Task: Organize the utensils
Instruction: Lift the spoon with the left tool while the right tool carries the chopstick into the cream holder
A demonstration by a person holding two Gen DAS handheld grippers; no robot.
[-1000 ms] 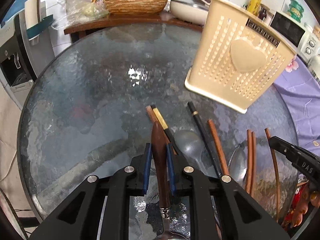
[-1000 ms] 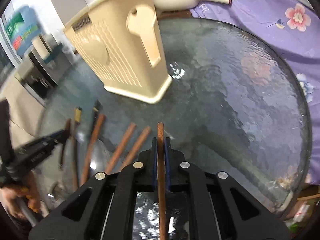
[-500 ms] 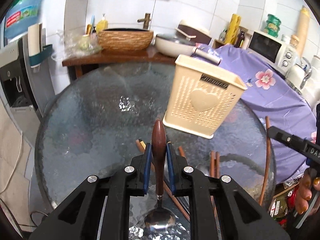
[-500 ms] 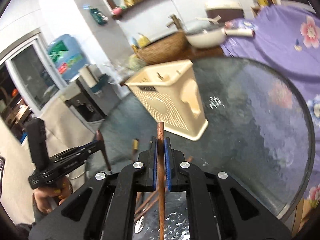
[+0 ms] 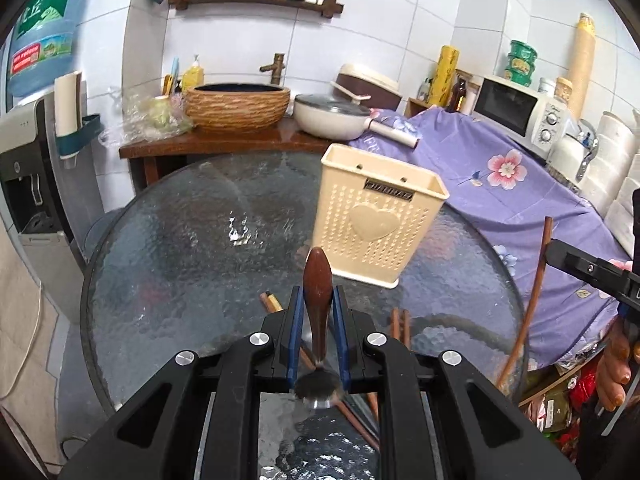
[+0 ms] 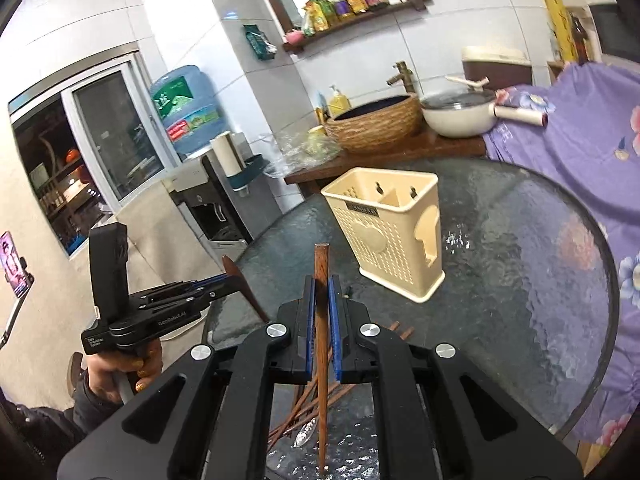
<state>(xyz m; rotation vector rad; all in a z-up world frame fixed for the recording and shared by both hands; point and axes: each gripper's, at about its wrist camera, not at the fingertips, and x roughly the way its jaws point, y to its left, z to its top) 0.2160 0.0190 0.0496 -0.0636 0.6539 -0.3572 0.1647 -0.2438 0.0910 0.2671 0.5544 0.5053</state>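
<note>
Wooden-handled spoon [image 5: 317,300] sat clamped in the left hand-held gripper [image 5: 316,332], bowl toward the camera; the right hand-held gripper [image 6: 321,320] pinched one chopstick [image 6: 321,340] above the table [image 6: 540,300].

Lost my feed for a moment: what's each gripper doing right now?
Left gripper: shut on the wooden-handled spoon, raised above the table.
Right gripper: shut on a single brown chopstick, also raised.
</note>
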